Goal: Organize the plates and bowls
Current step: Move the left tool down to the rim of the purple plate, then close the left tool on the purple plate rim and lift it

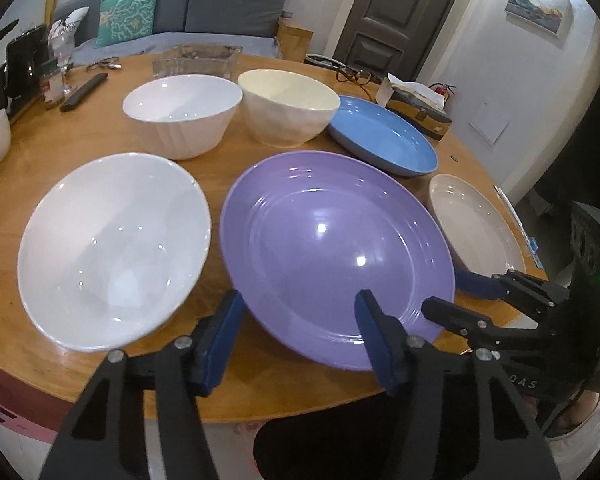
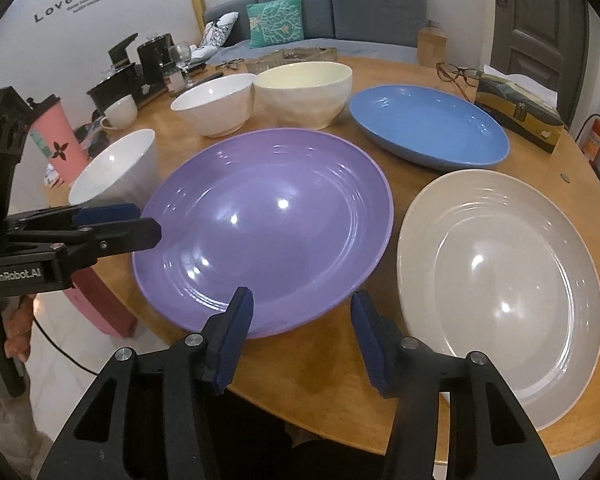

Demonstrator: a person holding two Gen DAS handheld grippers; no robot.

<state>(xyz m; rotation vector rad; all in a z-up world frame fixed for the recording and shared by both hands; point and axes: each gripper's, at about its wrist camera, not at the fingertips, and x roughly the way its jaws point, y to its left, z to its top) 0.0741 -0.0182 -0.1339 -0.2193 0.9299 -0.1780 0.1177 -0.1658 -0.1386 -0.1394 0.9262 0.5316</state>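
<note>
A purple plate point(image 1: 336, 248) point(image 2: 268, 224) lies on the round wooden table point(image 1: 16, 200) point(image 2: 316, 368) near its front edge. A beige plate point(image 1: 474, 224) point(image 2: 496, 280) lies to its right, a blue plate point(image 1: 384, 134) point(image 2: 428, 124) behind. A white bowl point(image 1: 112, 248) point(image 2: 116, 168) sits left of the purple plate. Another white bowl point(image 1: 184, 112) point(image 2: 216, 102) and a cream bowl point(image 1: 288, 106) point(image 2: 304, 90) stand at the back. My left gripper point(image 1: 300, 332) is open at the purple plate's near rim. My right gripper point(image 2: 302, 332) is open, just before the gap between the purple and beige plates.
A tissue box point(image 2: 516, 110), glasses point(image 2: 458, 74), a white mug point(image 2: 120, 112), a pink tumbler point(image 2: 54, 144), a wine glass point(image 2: 182, 60) and dark containers point(image 2: 152, 56) ring the table's back. A clear tray point(image 1: 196, 60) stands behind the bowls. A grey sofa point(image 2: 320, 8) lies beyond.
</note>
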